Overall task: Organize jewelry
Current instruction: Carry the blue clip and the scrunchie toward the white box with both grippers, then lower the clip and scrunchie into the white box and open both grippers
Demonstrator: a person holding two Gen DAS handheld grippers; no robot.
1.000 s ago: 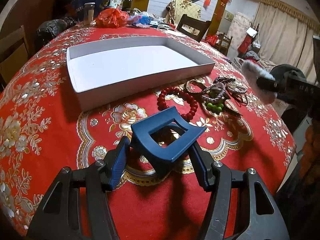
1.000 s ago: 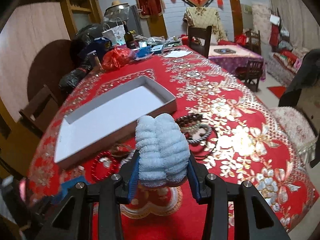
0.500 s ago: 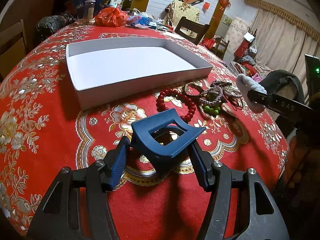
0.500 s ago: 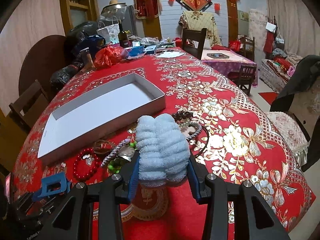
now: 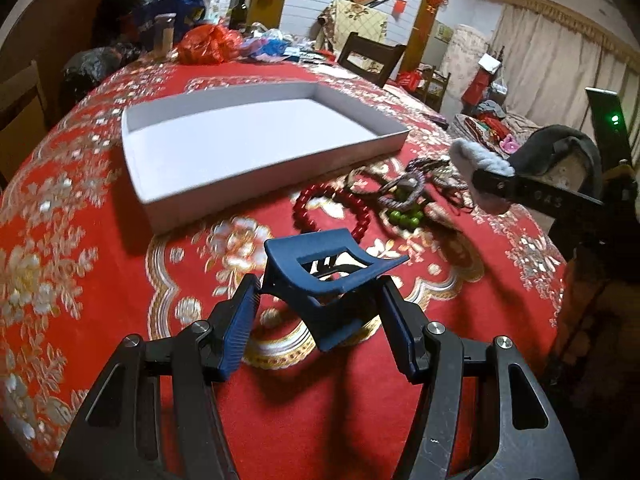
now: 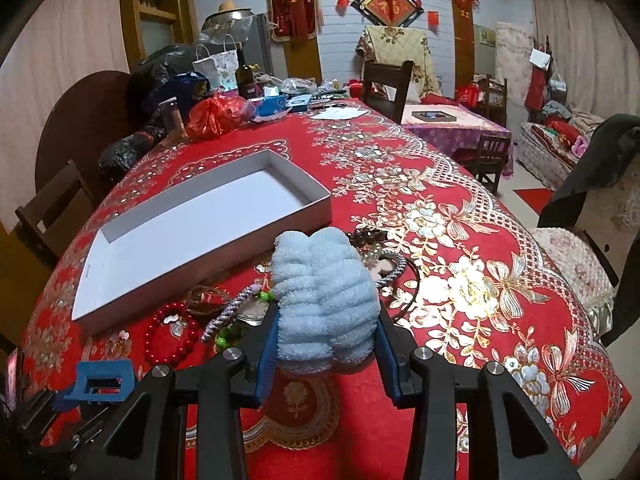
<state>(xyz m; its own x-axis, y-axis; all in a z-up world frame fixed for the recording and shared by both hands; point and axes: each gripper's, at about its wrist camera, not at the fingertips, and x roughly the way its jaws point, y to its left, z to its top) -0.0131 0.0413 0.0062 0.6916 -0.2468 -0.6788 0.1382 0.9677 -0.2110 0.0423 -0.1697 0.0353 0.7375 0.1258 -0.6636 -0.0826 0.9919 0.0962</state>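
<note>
While the left gripper (image 5: 320, 312) pinches a stiff blue hair claw (image 5: 326, 276) by its handles, the right gripper (image 6: 326, 340) squeezes a squashy light-blue scrunchie (image 6: 326, 304), both just short of the empty white box (image 6: 120, 236); the slippery bead bracelets (image 5: 400, 196) beside it probably want a hooked grab

A dark bottle (image 6: 245, 74), gift bag (image 6: 218, 66) and red plastic bag (image 6: 214, 117) crowd the tablecloth's (image 6: 460, 264) far end.

home dining room | red tablecloth (image 6: 460, 240) (floral) | wall knots (image 6: 294, 0)
</note>
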